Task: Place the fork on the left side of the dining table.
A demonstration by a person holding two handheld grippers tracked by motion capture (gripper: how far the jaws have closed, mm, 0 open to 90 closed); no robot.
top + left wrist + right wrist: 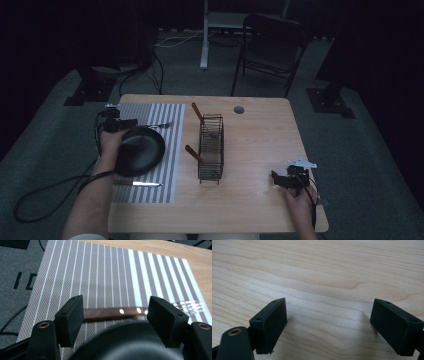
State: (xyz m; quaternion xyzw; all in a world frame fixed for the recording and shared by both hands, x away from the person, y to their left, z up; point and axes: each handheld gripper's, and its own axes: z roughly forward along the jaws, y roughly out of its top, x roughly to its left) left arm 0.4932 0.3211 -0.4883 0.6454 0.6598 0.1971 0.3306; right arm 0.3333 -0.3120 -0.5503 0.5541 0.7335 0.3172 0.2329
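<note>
Left gripper (113, 315): your jaws stand apart over the fork (140, 310), squeezing nothing. It sits at the left middle of the high view.
Right gripper (329, 322): open and empty, over bare wood at the lower right of the high view.
Fork: it lies flat on the striped mat (105, 272), just past the black plate (139, 150), brown handle toward the left.
Done: it looks like the plate, the fork and a knife (136, 184) are laid on the mat.
Left to do: two brown-handled things wait in the wire rack (210, 148) at the middle of the table (260, 140).
In the way: the plate rim is right under your left jaws, so lift up before you move.
</note>
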